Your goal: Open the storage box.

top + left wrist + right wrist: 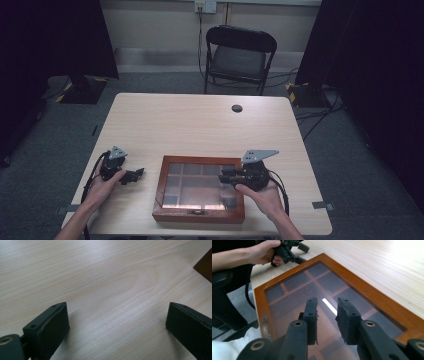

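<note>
The glass-lidded wooden box (199,189) looks rigid but fragile, best lifted by its frame; right hand-held gripper (327,305) hovers narrowly parted, left hand-held gripper (117,315) wide.

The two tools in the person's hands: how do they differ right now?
The left tool has its jaws spread wide over bare table, beside the wooden box. The right tool has its jaws close together, a narrow gap between them, over the box's glass lid. Both are black and hold nothing.
</note>
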Tool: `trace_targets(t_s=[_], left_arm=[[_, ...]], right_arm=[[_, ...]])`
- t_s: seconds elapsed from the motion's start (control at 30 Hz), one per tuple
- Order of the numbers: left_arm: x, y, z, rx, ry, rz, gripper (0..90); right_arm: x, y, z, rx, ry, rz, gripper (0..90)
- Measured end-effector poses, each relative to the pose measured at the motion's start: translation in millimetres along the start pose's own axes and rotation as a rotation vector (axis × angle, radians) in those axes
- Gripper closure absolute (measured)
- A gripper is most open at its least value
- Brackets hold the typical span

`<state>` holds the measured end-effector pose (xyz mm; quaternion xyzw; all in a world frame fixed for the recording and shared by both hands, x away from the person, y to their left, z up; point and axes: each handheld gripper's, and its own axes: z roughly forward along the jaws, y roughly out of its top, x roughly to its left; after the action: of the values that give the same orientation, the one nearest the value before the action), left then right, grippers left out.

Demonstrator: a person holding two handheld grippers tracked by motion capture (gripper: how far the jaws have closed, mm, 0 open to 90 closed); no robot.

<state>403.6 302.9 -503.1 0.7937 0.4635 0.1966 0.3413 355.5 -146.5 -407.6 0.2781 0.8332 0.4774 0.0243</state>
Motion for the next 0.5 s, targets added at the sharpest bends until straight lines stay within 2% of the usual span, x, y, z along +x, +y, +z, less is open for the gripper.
trace_targets(t_s=[0.4, 0.5], left_arm=[[0.0, -0.1, -0.1, 0.0, 0.0, -0.004, 3.6], [1.2, -0.3, -1.0, 0.005, -0.003, 0.007, 4.0]], right_arm=[[26.2, -4.3, 25.1, 0.069, 0.129, -0.086, 78.5], [30.0, -5.1, 28.9, 0.094, 0.13, -0.095, 78.8]])
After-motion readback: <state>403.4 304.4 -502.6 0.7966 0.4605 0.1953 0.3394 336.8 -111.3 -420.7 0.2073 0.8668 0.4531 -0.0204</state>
